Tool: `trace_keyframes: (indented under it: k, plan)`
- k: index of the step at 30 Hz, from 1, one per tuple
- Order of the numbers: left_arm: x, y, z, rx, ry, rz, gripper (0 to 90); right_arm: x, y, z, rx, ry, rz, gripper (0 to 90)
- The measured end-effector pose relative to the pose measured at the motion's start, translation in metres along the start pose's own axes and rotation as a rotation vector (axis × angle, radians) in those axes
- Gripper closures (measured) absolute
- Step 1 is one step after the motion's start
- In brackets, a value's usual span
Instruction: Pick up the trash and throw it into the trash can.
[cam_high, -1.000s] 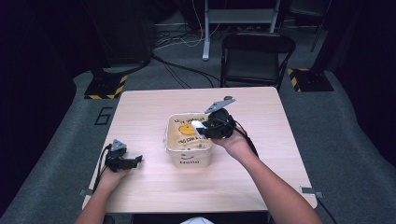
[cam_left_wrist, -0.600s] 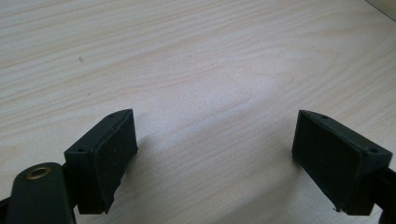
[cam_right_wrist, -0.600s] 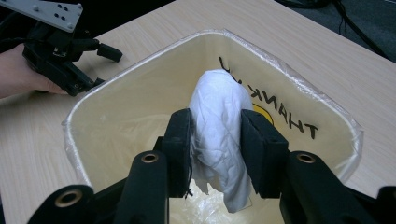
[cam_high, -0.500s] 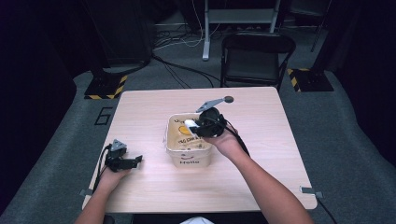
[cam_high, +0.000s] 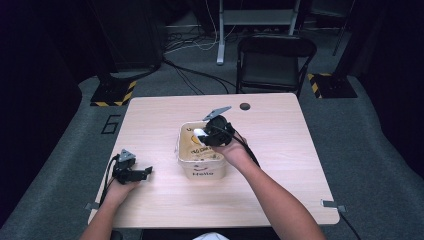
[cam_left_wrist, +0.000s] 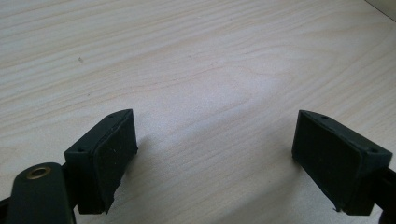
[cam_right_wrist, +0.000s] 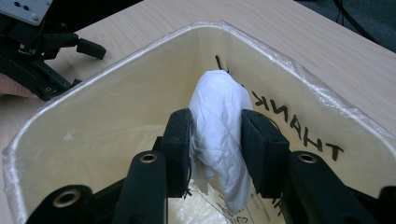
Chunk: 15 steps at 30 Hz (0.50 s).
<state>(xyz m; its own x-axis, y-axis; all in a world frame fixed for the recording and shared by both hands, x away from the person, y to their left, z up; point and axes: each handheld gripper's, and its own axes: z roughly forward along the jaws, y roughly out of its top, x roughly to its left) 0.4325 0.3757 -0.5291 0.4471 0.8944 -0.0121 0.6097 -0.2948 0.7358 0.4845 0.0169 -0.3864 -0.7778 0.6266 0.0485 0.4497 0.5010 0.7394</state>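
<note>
one table (cam_high: 280, 165), one cream tub (cam_high: 201, 167) at its middle. right gripper (cam_right_wrist: 215, 135) reaches into the tub, jaws clamped on a crumpled white tissue (cam_right_wrist: 219, 116); wad's long axis runs up between the pads, tub floor directly beneath. left gripper (cam_left_wrist: 215, 154) jaws wide apart, holding nothing, well apart at the tub's left.

A light wooden desk (cam_high: 150, 120) stands on grey carpeted floor (cam_high: 370, 150), with a round cable hole (cam_high: 244, 106) near its far edge. Beyond it sits a black folding chair (cam_high: 275, 60). 2 black stand bases edged in yellow-and-black hazard tape (cam_high: 114, 93) flank the far side, and cables (cam_high: 190, 47) trail across the floor.
</note>
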Motion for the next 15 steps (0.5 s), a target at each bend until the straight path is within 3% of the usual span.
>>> trace_keyframes:
  k: [11,15]
  plan:
    - [0.0000,0.0000,0.0000,0.000,0.000,0.000,13.9,0.0021,0.0018,0.0113,0.013,-0.007,-0.006,62.0]
    - [-0.0001,0.0000,0.0001,-0.001,0.000,-0.001,13.9,0.0021,0.0019,0.0114,0.009,-0.014,-0.021,54.9]
